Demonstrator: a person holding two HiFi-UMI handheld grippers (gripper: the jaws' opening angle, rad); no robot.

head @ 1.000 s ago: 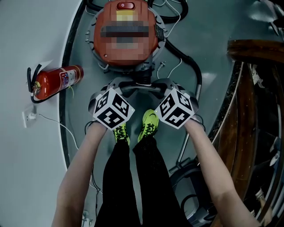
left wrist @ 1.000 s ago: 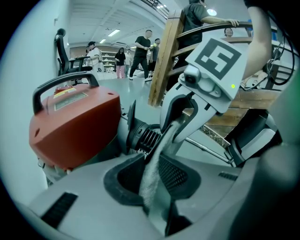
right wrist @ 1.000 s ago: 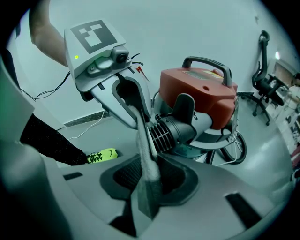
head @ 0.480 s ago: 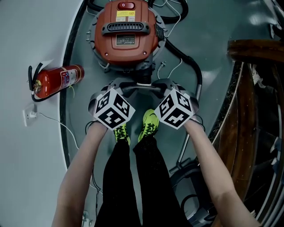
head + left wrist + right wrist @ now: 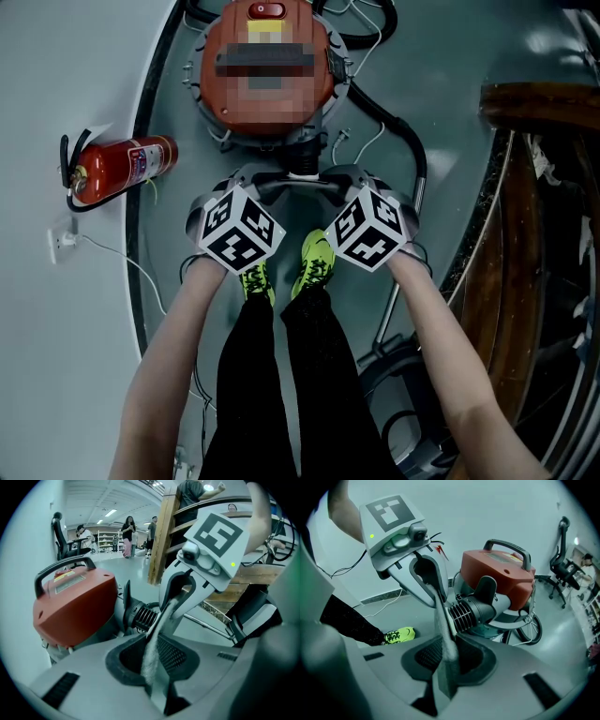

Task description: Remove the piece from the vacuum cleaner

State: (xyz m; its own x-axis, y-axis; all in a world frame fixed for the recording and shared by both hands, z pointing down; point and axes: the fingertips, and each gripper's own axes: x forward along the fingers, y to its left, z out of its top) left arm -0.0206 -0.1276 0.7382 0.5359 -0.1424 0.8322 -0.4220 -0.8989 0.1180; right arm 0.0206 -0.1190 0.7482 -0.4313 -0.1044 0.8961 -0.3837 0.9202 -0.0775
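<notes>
The red vacuum cleaner (image 5: 234,108) stands on the floor ahead of the person's feet. Its black ribbed hose socket (image 5: 143,616) faces the grippers. A thin grey piece (image 5: 157,634), seen edge-on, spans from one gripper to the other just in front of that socket. My left gripper (image 5: 246,187) is shut on one end of the piece (image 5: 300,185) and my right gripper (image 5: 352,183) is shut on the other end. In the right gripper view the piece (image 5: 440,620) runs from my right gripper (image 5: 445,663) up to the left gripper (image 5: 426,578), with the vacuum cleaner (image 5: 497,573) behind.
A red fire extinguisher (image 5: 117,171) lies on the floor at the left, near a white cable and socket (image 5: 66,248). A black hose (image 5: 403,141) curves along the vacuum's right. Wooden stairs (image 5: 534,187) stand at the right. The person's neon shoes (image 5: 314,262) are just below the grippers.
The right gripper's cube has turned very slightly. Both grippers stay at the piece in front of the vacuum cleaner.
</notes>
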